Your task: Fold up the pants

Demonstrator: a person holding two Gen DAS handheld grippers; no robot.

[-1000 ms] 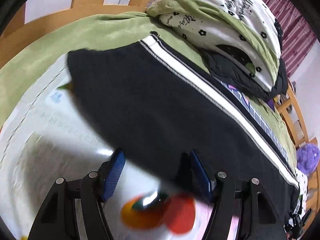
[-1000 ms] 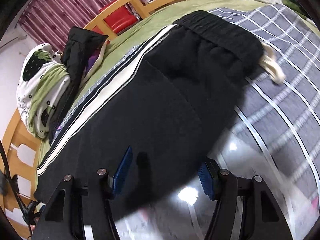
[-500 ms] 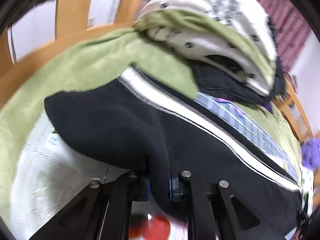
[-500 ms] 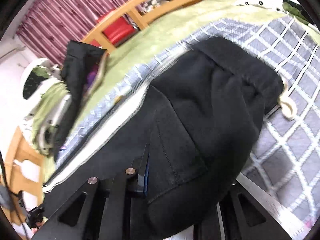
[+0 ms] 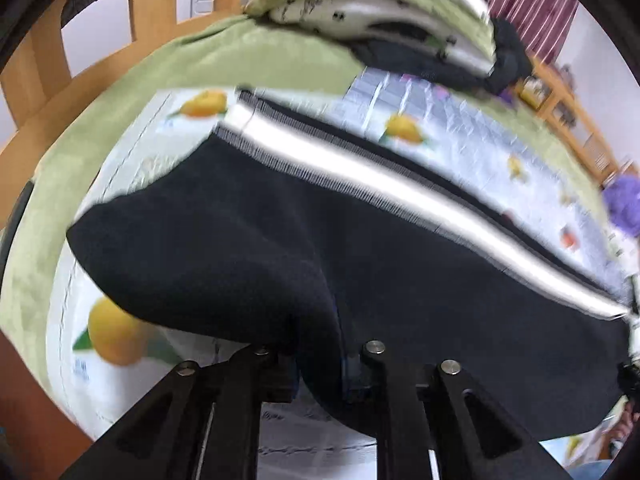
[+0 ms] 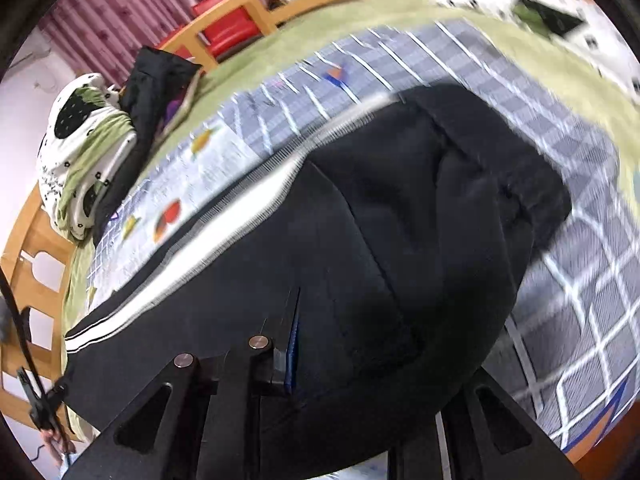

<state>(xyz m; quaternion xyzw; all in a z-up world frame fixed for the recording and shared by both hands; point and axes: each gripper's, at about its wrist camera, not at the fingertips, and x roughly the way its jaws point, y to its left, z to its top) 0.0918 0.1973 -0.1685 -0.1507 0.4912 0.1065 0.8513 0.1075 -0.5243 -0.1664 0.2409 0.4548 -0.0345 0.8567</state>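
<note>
On the green bedspread (image 5: 248, 60), fruit-print sheet (image 5: 120, 288) under black pants (image 5: 360, 248).

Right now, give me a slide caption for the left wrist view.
Left gripper pinches the black white-striped pants above a fruit-print sheet.

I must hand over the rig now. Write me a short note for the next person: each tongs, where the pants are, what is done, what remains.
Left tongs: shut on the black pants, pinching a bunch of cloth near the leg end.
Right tongs: shut on the pants near the waistband; the far finger is hidden under the cloth.
Pants: lying lengthwise on the fruit-print mat on the bed, near edge lifted at both grips, white side stripe along the far edge.
Done: both grips taken, edge raised.
Left: probably carry the near edge over toward the stripe, lay it flat, then fold again.
</note>
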